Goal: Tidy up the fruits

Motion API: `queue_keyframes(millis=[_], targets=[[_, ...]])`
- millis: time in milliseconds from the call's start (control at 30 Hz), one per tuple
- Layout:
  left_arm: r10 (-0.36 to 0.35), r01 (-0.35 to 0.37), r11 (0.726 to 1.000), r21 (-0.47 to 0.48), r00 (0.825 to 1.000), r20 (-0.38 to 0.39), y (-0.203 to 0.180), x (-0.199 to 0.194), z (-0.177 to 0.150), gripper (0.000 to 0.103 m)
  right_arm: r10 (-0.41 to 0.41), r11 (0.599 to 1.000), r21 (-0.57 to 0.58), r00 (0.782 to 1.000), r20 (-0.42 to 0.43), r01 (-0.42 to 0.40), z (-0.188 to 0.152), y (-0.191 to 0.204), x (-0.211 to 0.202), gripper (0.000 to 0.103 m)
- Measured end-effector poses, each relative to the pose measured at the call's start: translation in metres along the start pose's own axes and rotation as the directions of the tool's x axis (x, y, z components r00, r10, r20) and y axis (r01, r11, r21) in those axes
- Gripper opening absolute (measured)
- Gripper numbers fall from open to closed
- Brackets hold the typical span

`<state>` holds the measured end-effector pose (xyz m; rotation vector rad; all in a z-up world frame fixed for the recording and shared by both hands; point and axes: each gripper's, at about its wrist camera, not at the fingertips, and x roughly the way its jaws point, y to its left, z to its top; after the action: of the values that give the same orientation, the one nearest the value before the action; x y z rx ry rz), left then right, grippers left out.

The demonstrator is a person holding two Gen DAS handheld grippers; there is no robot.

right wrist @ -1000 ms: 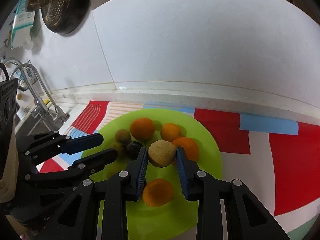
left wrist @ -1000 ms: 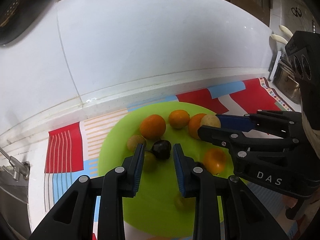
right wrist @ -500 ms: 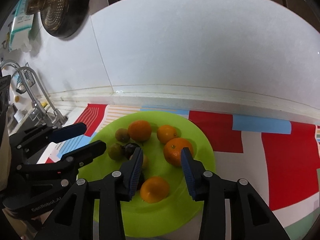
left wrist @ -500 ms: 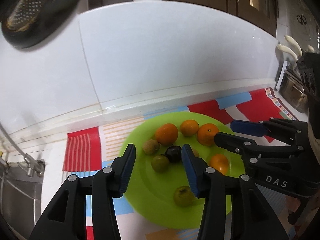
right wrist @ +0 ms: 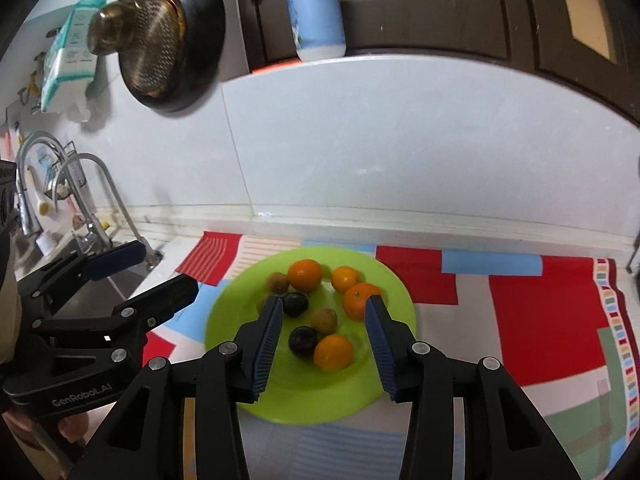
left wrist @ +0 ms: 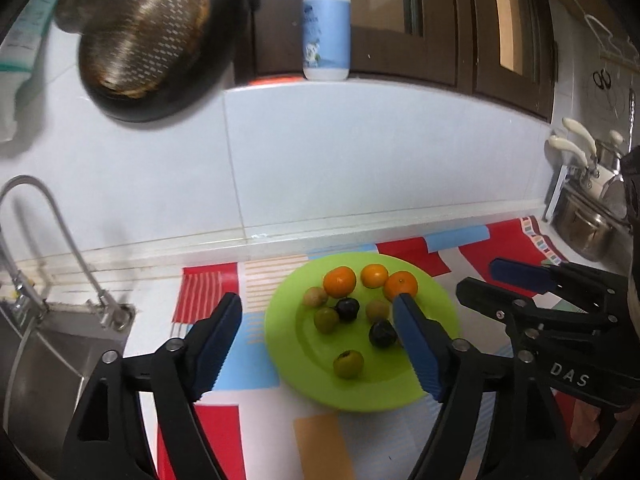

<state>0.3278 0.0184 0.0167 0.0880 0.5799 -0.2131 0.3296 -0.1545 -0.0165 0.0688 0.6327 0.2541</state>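
A lime green plate (left wrist: 312,376) (right wrist: 320,396) lies on a patchwork mat and holds several fruits: oranges (left wrist: 339,281) (right wrist: 305,275), dark plums (left wrist: 383,333) (right wrist: 303,341), green fruits (left wrist: 349,364) and brownish ones (right wrist: 324,319). My left gripper (left wrist: 318,320) is open and empty, raised above and in front of the plate. My right gripper (right wrist: 325,318) is open and empty, also raised over the plate's near side. Each gripper shows in the other's view, the right one (left wrist: 520,280) and the left one (right wrist: 148,272).
A red, blue and white mat (right wrist: 540,312) covers the counter. A sink and tap (left wrist: 52,240) are at the left. A white tiled wall (left wrist: 360,152) is behind. A pan (left wrist: 152,40) hangs above; a bottle (left wrist: 326,24) stands on the ledge. Pots (left wrist: 588,220) are at the right.
Both grippers have pulled back and up from the plate and opened wider. The right gripper has let go of the brownish fruit, which now lies on the plate.
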Motion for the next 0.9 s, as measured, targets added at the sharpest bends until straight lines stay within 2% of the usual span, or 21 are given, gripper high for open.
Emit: queue_keyframes(millis=[100, 233, 300, 900], targets=[[0.014, -0.014, 1.0, -0.007, 1.0, 0.007, -0.001, -0.018, -0.005, 0.083, -0.017, 1.0, 0.0, 1.0, 0.02, 0.017, -0.004, 0.005, -0.019, 0.054], [0.03, -0.03, 1.0, -0.005, 0.999, 0.024, -0.005, -0.042, -0.012, 0.086, -0.026, 1.0, 0.008, 0.999, 0.037, 0.026, -0.01, 0.01, -0.043, 0.054], [0.042, -0.042, 0.999, -0.002, 0.998, 0.037, -0.006, -0.053, -0.016, 0.089, -0.031, 0.999, 0.015, 0.999, 0.042, 0.03, -0.015, 0.012, -0.055, 0.059], [0.044, -0.047, 0.998, 0.039, 0.997, 0.068, -0.028, -0.134, -0.051, 0.095, -0.084, 0.996, 0.03, 0.994, 0.063, 0.082, -0.061, 0.029, -0.137, 0.06]])
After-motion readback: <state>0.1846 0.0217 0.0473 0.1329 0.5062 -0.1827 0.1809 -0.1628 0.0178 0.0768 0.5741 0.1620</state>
